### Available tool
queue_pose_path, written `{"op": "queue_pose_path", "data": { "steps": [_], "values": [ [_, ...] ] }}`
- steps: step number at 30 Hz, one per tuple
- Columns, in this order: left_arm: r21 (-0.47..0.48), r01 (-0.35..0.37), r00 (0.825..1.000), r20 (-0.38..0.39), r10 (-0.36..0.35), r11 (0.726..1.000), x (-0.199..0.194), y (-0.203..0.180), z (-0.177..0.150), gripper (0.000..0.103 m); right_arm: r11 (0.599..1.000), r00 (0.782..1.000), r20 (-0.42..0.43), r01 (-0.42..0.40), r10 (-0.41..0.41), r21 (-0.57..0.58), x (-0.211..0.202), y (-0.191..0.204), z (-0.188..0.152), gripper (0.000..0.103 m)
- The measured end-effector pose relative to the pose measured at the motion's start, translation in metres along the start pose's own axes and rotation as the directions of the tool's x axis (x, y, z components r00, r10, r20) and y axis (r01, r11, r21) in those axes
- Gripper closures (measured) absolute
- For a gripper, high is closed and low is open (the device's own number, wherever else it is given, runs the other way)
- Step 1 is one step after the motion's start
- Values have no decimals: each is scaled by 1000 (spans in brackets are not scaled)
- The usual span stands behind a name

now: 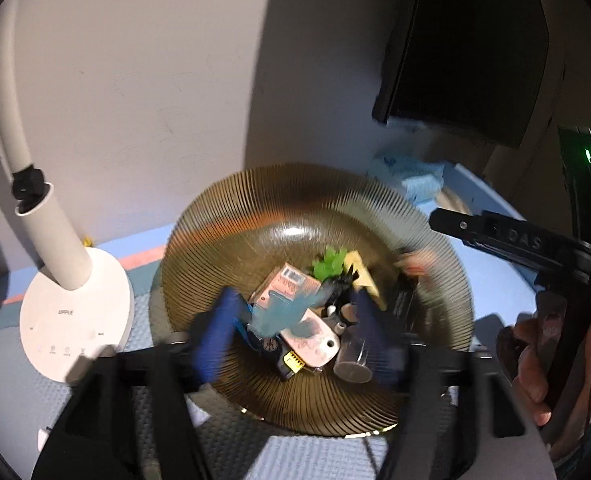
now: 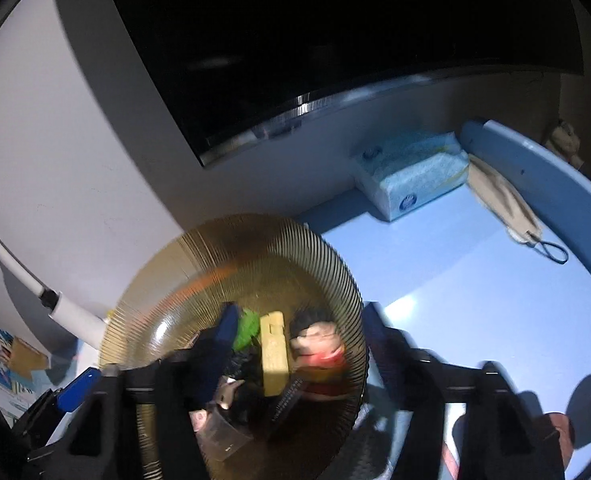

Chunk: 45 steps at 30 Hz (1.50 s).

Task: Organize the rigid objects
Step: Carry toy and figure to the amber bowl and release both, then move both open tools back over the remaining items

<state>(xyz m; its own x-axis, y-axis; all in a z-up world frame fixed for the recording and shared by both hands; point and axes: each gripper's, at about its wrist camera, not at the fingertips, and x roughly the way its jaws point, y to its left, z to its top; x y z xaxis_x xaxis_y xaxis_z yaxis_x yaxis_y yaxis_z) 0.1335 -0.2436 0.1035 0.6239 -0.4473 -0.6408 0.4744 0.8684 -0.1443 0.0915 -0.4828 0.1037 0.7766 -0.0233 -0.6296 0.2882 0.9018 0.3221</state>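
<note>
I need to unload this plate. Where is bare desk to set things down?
The blue desk is bare right of the plate, short of the tissue pack and face mask. The left is tighter, by the lamp base. The plate's middle is crowded.

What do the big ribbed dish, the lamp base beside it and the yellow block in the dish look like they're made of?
Ribbed dish: probably amber-tinted glass, glossy; the table's stripe shows through its rim and it carries bright highlights.
Lamp base: likely white plastic, smooth matte, with printed icons.
Yellow block: unclear; dull, faintly textured surface suggests foam, wood or eraser-like rubber.
</note>
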Motion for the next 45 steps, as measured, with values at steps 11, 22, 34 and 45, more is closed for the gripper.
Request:
{"op": "queue_pose_path", "data": {
  "steps": [11, 22, 34, 45],
  "values": [
    [-94, -47, 984, 165, 62, 994, -142, 61, -31, 27, 987, 994, 47, -93, 100, -135, -96, 42, -39, 37],
    [-315, -277, 946, 73, 315, 908, -190, 157, -136, 19, 952, 980, -83, -198, 183, -234, -106, 99, -130, 30],
    [-373, -373, 927, -122, 354, 849, -134, 202, -207, 19, 874, 981, -145, -184, 131, -451, -38, 128, -217, 29],
    [-353, -344, 938, -79, 339, 870, -137, 195, -207, 19, 837, 984, -145, -163, 102, -522, -35, 138, -229, 14]
  ]
}}
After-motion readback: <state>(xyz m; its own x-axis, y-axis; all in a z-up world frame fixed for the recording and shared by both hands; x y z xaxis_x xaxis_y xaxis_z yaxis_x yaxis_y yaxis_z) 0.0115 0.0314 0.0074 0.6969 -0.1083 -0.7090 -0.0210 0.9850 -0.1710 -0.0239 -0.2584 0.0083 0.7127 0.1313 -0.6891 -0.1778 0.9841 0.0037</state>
